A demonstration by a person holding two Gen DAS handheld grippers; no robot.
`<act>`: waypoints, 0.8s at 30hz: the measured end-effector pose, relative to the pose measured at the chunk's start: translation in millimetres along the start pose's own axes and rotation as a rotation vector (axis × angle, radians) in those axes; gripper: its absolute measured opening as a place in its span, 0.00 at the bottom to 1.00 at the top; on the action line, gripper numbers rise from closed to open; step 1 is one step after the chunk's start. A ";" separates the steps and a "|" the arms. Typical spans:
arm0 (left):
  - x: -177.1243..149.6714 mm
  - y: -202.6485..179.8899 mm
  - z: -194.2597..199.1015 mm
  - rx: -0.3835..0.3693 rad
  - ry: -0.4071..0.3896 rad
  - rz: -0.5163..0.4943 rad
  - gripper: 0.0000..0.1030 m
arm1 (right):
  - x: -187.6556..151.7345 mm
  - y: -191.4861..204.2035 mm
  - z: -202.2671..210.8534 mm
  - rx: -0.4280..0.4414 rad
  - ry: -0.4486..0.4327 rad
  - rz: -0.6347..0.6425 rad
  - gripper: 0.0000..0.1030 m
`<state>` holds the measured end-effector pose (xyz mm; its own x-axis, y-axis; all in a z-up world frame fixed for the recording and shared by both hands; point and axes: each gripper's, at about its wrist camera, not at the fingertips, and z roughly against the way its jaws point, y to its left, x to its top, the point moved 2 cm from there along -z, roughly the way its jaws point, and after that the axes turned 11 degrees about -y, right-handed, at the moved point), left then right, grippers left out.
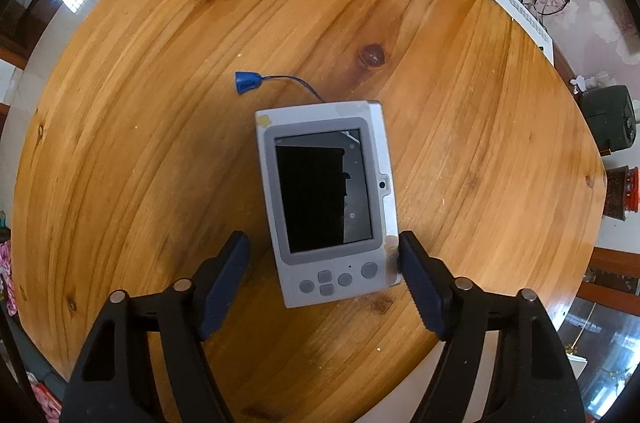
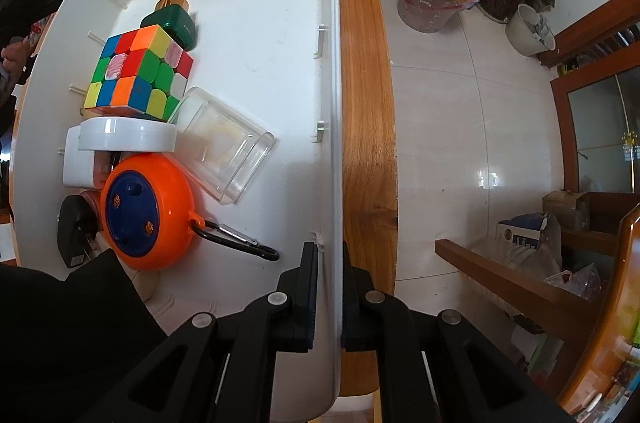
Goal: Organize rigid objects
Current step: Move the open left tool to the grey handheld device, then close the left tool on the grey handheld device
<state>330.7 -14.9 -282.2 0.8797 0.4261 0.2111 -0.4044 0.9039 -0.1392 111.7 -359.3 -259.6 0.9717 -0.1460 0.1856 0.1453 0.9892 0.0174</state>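
Handheld device [image 1: 326, 199] lies flat on tabletop [image 1: 160, 103], long axis running near-far, its near end between the left gripper [image 1: 322, 271] fingers, wide. Right gripper [image 2: 330, 299] pinches bin wall [image 2: 333, 103].

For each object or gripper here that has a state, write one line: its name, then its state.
left gripper: open, straddling the device
grey handheld device: flat on table, screen dark
right gripper: shut on the bin wall
white bin: lidless, holding items
clear box: on its side
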 end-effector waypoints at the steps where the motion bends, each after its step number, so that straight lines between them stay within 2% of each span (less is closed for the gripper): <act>1: 0.5 -0.7 0.3 -0.003 0.000 0.000 0.69 | -0.1 0.1 0.0 0.000 -0.001 0.000 0.09; 3: -0.2 -0.3 2.9 -0.028 0.002 0.002 0.61 | 0.2 -0.6 -0.6 0.000 0.000 0.001 0.09; 14: -2.7 10.5 13.6 -0.049 0.021 -0.001 0.60 | -2.9 1.4 -1.1 0.003 -0.004 0.013 0.09; 24: -25.6 29.3 41.8 -0.072 0.047 -0.037 0.60 | -3.5 4.6 4.5 0.000 -0.025 0.032 0.09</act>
<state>285.9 2.3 -251.3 0.9051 0.3889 0.1720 -0.3542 0.9132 -0.2015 108.1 -354.2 -255.8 0.9709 -0.1143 0.2106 0.1145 0.9934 0.0113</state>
